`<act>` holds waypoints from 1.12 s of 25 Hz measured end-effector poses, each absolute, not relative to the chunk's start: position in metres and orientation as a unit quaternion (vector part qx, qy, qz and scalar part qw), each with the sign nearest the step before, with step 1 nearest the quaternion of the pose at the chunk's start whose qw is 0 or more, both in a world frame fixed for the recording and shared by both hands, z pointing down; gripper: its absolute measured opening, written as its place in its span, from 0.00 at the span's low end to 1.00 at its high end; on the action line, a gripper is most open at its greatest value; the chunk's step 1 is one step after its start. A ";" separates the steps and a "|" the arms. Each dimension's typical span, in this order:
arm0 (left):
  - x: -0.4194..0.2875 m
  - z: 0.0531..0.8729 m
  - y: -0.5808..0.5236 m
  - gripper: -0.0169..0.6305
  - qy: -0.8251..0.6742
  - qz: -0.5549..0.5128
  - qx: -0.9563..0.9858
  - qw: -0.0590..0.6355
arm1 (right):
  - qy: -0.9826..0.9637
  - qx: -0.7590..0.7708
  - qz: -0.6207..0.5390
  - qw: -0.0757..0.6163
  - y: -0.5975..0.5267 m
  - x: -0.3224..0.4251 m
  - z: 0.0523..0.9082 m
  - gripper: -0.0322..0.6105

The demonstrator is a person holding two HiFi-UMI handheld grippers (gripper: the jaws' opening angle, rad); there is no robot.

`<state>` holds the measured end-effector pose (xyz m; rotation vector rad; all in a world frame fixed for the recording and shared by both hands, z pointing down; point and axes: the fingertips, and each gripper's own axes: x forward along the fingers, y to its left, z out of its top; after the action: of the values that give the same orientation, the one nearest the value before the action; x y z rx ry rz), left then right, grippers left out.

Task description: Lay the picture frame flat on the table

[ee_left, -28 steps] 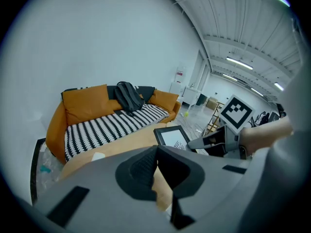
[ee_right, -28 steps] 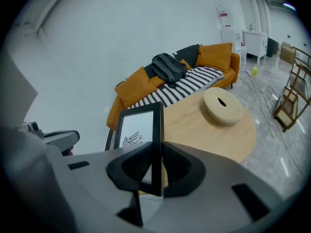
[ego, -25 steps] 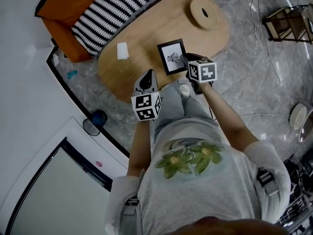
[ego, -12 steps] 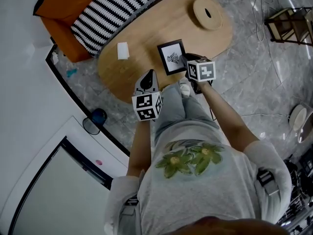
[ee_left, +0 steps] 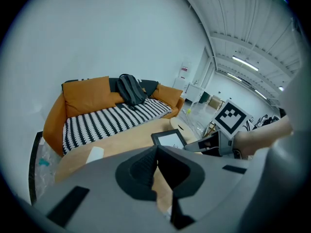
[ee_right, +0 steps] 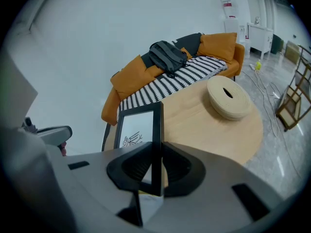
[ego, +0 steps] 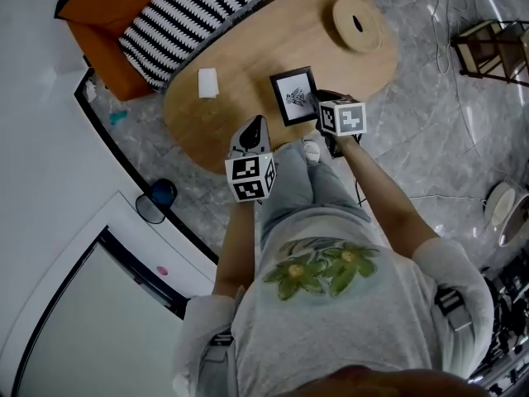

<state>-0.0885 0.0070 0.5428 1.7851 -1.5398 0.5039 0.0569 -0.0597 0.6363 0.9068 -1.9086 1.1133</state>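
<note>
Head view: picture frame (ego: pixel 295 95) sits on the oval surface (ego: pixel 240 64), well apart from the round disc (ego: pixel 358 23), on the person's side of it. Right gripper (ego: pixel 317 103) is at the frame's edge. Left gripper (ego: pixel 252 129) lies farther from the disc than the frame, not touching the frame.

Left gripper view: fingers pressed together, nothing between them.

Right gripper view: fingers clamped on the frame's dark side rail. The frame stands edge-on ahead of them, the disc beyond it. It looks not yet flat.

Judgement: stiff and light, likely glazed, so fragile. The thin, smooth rail may pivot in the grip. Hold the rail, never the pane, and lower it gently.
</note>
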 end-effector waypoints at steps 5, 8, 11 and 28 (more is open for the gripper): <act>-0.089 0.550 0.008 0.05 -0.599 0.194 0.687 0.362 | -0.739 0.354 0.432 0.376 -0.061 0.058 0.649 0.16; -0.090 0.554 0.010 0.05 -0.601 0.195 0.684 0.363 | -0.735 0.353 0.436 0.381 -0.058 0.059 0.655 0.17; -0.091 0.557 0.011 0.05 -0.602 0.196 0.683 0.365 | -0.735 0.353 0.435 0.382 -0.060 0.057 0.655 0.17; -0.099 0.582 0.016 0.05 -0.600 0.203 0.680 0.370 | -0.729 0.352 0.445 0.383 -0.057 0.050 0.696 0.17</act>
<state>-0.0993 0.0161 0.5822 1.7437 -1.5393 0.5206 0.0502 -0.0565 0.6959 0.8983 -1.8573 1.1347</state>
